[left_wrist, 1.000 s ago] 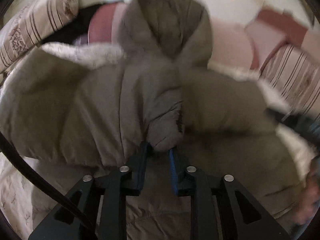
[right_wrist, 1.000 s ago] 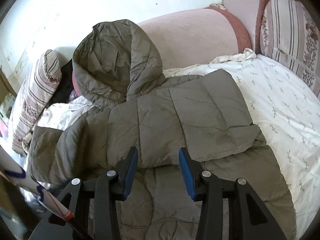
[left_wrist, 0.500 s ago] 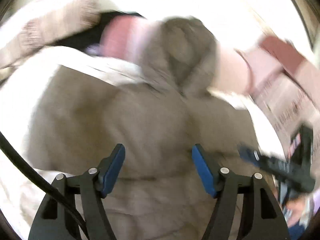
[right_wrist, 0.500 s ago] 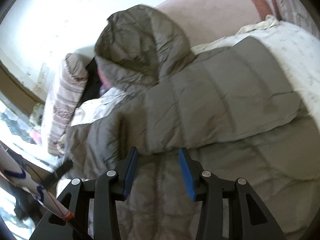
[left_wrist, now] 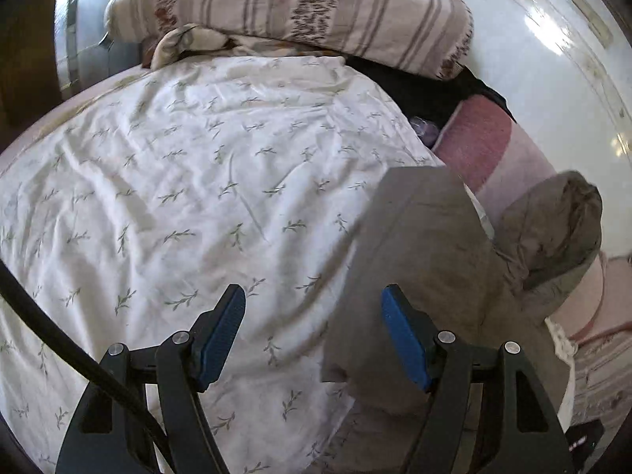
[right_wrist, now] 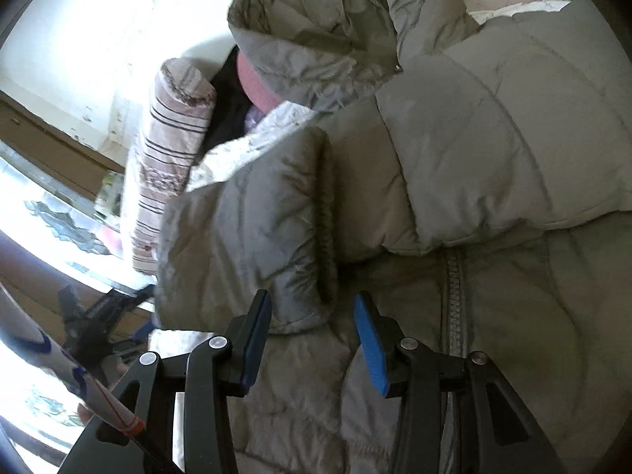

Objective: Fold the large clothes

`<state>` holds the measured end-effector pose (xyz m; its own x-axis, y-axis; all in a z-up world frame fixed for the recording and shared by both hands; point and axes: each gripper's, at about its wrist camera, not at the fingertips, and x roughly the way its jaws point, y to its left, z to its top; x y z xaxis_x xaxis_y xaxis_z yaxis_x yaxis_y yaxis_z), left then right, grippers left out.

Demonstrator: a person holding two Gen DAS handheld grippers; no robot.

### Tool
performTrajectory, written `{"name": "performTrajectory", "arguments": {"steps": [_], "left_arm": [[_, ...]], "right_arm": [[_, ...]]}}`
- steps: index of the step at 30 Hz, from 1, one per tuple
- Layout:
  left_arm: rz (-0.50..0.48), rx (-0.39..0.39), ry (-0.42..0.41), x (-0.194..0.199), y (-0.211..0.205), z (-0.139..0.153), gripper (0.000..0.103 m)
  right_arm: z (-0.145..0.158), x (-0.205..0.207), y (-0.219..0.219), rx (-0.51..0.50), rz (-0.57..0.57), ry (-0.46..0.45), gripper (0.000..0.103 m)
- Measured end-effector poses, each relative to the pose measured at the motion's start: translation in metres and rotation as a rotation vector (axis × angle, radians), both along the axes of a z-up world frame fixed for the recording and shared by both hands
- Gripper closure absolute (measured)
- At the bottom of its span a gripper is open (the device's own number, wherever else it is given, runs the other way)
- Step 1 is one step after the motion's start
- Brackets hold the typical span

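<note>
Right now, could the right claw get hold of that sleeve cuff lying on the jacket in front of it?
Probably yes. The right claw is open, and the sleeve cuff lies just ahead of its fingertips on the grey jacket, with nothing lying over it or between them.

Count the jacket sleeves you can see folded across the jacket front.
2. One sleeve lies ahead of the right gripper, cuff toward it; the other sleeve crosses the chest at right.

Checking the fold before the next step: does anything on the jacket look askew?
The sleeve cuff folded across the jacket lies bunched and slanted beside the zipper, not flat. The hood is still unfolded.
</note>
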<state>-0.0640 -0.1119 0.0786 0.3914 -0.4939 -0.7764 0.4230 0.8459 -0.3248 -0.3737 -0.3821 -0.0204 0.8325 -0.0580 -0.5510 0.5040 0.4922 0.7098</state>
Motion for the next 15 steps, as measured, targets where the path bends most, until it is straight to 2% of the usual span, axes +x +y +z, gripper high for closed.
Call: {"name": "performTrajectory", "arguments": {"steps": [3, 4, 5, 7, 11, 15], "left_arm": [[-0.022, 0.010, -0.028, -0.007, -0.011, 0.002, 0.032], [-0.036, 0.007, -0.026, -0.010, -0.014, 0.001, 0.032], [-0.041, 0.006, -0.025, -0.008, -0.015, 0.001, 0.032], [-0.051, 0.009, -0.028, -0.010, -0.016, 0.001, 0.032], [-0.063, -0.010, -0.029, -0.012, -0.014, 0.002, 0.032], [-0.110, -0.031, -0.028, -0.015, -0.022, 0.001, 0.029]], "right_arm": [[-0.008, 0.003, -0.001, 0.001, -0.011, -0.018, 0.055], [-0.006, 0.003, 0.000, -0.011, 0.002, -0.037, 0.060], [-0.005, 0.004, 0.001, -0.016, 0.018, -0.057, 0.081], [0.003, 0.000, 0.003, -0.044, 0.023, -0.092, 0.085], [0.031, -0.018, 0.003, -0.124, -0.028, -0.096, 0.086], [0.060, -0.046, -0.009, -0.239, -0.140, -0.011, 0.087]]}}
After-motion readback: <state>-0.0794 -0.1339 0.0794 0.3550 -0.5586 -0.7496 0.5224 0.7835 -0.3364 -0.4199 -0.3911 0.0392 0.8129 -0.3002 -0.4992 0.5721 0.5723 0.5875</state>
